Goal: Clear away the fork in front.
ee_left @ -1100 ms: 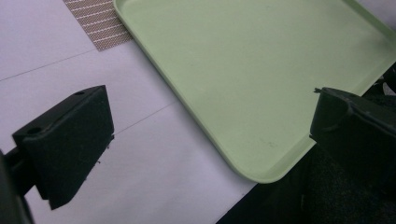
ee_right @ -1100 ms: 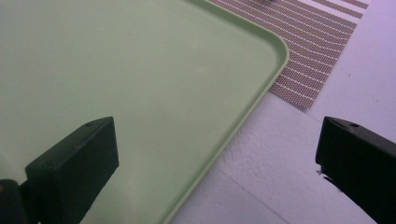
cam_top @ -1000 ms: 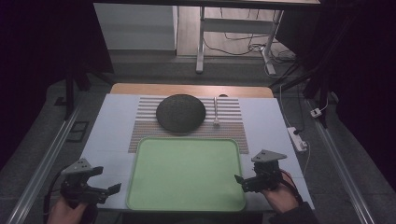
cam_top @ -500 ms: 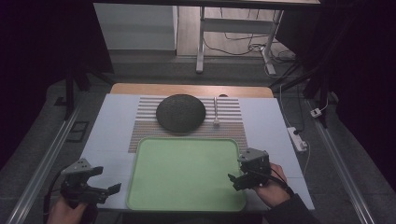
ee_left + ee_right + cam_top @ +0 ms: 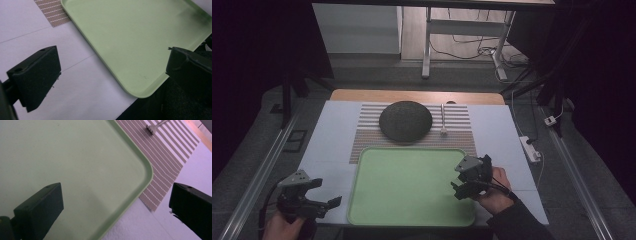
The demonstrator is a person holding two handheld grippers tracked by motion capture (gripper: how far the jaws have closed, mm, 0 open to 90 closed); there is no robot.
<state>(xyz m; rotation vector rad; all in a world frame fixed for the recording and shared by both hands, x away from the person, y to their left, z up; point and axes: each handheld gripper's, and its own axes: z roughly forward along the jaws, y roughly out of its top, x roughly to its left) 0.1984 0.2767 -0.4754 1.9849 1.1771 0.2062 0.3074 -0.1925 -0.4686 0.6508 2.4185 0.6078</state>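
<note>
Two grippers hover low at the near end of the table, each with its jaws spread wide and nothing between them. From above, the left gripper [image 5: 332, 202] sits off the tray's near left corner, and the right gripper [image 5: 457, 187] hangs over the tray's right edge. The green tray [image 5: 362, 170] is bare inside, its long side running across the table. Beyond it, on the striped mat [image 5: 462, 135], rest a dark dome [image 5: 405, 120] and a fork [image 5: 443, 120] lying lengthwise away from the person, its prongs toward the tray. The left gripper view catches the tray's rounded near corner; the right gripper view catches the far right corner and the fork's prongs.
</note>
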